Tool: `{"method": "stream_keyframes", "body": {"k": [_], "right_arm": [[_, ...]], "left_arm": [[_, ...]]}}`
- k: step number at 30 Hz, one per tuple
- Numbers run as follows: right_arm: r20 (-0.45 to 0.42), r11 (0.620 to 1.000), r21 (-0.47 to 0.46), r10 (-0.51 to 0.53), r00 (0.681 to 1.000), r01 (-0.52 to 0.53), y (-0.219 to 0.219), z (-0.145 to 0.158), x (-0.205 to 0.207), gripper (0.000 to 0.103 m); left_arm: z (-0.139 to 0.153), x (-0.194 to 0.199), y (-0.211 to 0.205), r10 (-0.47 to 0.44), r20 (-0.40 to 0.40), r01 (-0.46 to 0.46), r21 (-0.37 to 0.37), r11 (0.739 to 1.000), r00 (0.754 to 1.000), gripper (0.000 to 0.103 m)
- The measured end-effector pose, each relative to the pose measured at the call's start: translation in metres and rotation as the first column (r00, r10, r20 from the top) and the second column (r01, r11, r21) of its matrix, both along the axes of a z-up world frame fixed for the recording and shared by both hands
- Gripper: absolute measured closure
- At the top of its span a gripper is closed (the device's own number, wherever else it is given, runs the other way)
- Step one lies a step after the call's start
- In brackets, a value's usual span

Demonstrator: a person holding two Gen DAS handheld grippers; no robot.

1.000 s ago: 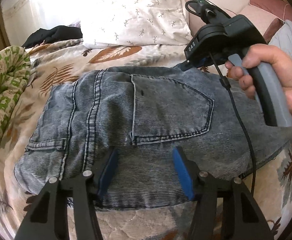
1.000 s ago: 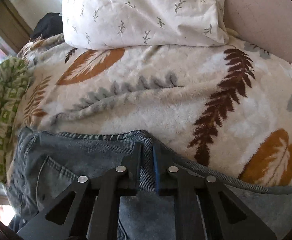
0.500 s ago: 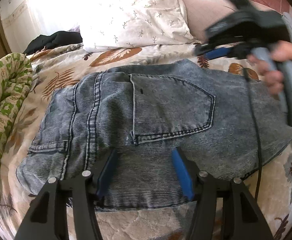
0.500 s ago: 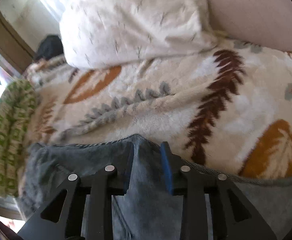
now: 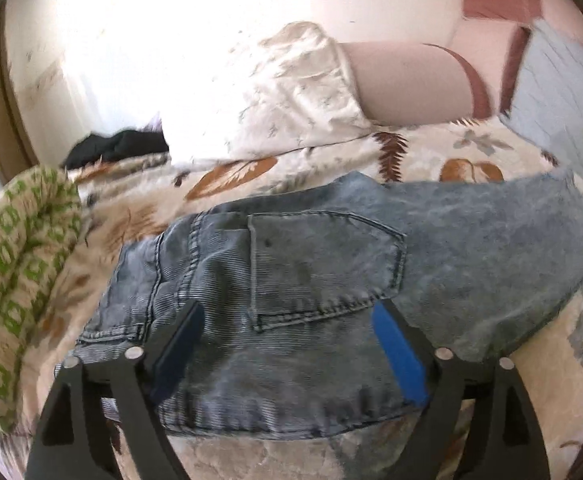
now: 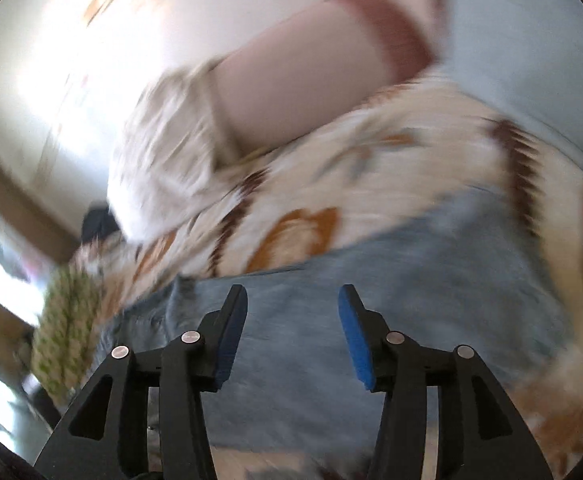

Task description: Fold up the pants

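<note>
We've got the jeans [image 5: 291, 280] folded into a flat bundle mid-frame on the blanket [image 5: 251, 168]. Left gripper [image 5: 287, 344] and right gripper [image 6: 293, 324] are both opening, nothing pinched. Probably one more fold left, if any.

My right gripper [image 6: 293, 322] hangs over the blurred denim pants [image 6: 371, 280], its jaws opening with nothing gripped between them; the leaf-print blanket [image 6: 371, 168] lies beyond.
</note>
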State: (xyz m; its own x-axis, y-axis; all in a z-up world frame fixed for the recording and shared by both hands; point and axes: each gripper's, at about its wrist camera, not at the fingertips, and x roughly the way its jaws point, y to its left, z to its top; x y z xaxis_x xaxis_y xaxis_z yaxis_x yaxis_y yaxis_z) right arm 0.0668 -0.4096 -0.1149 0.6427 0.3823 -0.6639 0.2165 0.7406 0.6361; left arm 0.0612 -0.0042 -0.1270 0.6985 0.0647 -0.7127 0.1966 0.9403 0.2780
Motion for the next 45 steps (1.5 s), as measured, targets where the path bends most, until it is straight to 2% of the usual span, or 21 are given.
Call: {"method": "stream_keyframes", "body": {"k": [3,6,9,13,17,22,25,27,30,33,38,40,41,42,45], "right_arm": [[-0.02,0.984,0.093,-0.151,0.988,0.152,-0.051,-0.014,-0.047,0.048],[-0.091,0.935,0.205,-0.276,0.957,0.289,-0.092,-0.036,-0.075,0.048],[-0.147,0.894,0.285,-0.316,0.937,0.346,-0.114,-0.054,-0.084,0.048],[-0.212,0.838,0.389,-0.323,0.922,0.383,-0.125,-0.073,-0.091,0.048],[-0.25,0.81,0.439,-0.306,0.919,0.389,-0.125,-0.085,-0.092,0.048],[-0.315,0.787,0.468,-0.276,0.908,0.401,-0.118,-0.098,-0.088,0.048],[-0.371,0.789,0.442,-0.273,0.888,0.427,-0.116,-0.107,-0.086,0.049],[-0.382,0.757,0.472,-0.285,0.879,0.451,-0.119,-0.115,-0.09,0.05],[-0.381,0.73,0.499,-0.299,0.875,0.467,-0.124,-0.121,-0.09,0.05],[-0.377,0.711,0.514,-0.316,0.871,0.48,-0.124,-0.125,-0.09,0.05],[-0.373,0.7,0.523,-0.325,0.869,0.487,-0.125,-0.125,-0.093,0.05],[-0.377,0.695,0.529,-0.322,0.868,0.487,-0.126,-0.126,-0.093,0.055],[-0.386,0.692,0.528,-0.321,0.865,0.492,-0.127,-0.127,-0.094,0.06],[-0.393,0.69,0.528,-0.319,0.863,0.495,-0.128,-0.129,-0.096,0.066],[-0.405,0.694,0.518,-0.315,0.858,0.499,-0.129,-0.132,-0.098,0.071]], "left_arm": [[-0.002,-0.011,-0.015,-0.033,-0.015,0.033,-0.011,0.999,0.999,0.013],[0.001,-0.019,-0.041,-0.078,-0.024,0.078,-0.005,0.997,0.997,0.012],[0.008,-0.021,-0.072,-0.123,-0.041,0.122,-0.01,0.992,0.992,0.012],[0.018,-0.004,-0.109,-0.181,-0.079,0.179,-0.027,0.983,0.98,0.012],[0.023,0.02,-0.148,-0.249,-0.107,0.251,0.001,0.968,0.963,0.012],[0.023,0.042,-0.197,-0.314,-0.17,0.32,0.003,0.948,0.934,0.012],[0.021,0.054,-0.223,-0.347,-0.2,0.353,-0.003,0.935,0.916,0.012],[0.017,0.063,-0.241,-0.379,-0.226,0.384,-0.02,0.923,0.897,0.012],[0.009,0.073,-0.268,-0.422,-0.27,0.427,-0.043,0.903,0.866,0.012],[-0.002,0.083,-0.296,-0.479,-0.309,0.484,-0.066,0.872,0.821,0.012],[-0.014,0.105,-0.338,-0.562,-0.342,0.568,-0.091,0.818,0.754,0.012],[-0.02,0.112,-0.353,-0.595,-0.362,0.601,-0.108,0.792,0.718,0.012],[-0.024,0.116,-0.36,-0.61,-0.376,0.616,-0.121,0.779,0.697,0.012],[-0.028,0.12,-0.366,-0.622,-0.389,0.628,-0.129,0.767,0.68,0.014],[-0.038,0.131,-0.382,-0.642,-0.414,0.646,-0.152,0.748,0.646,0.025]]}}
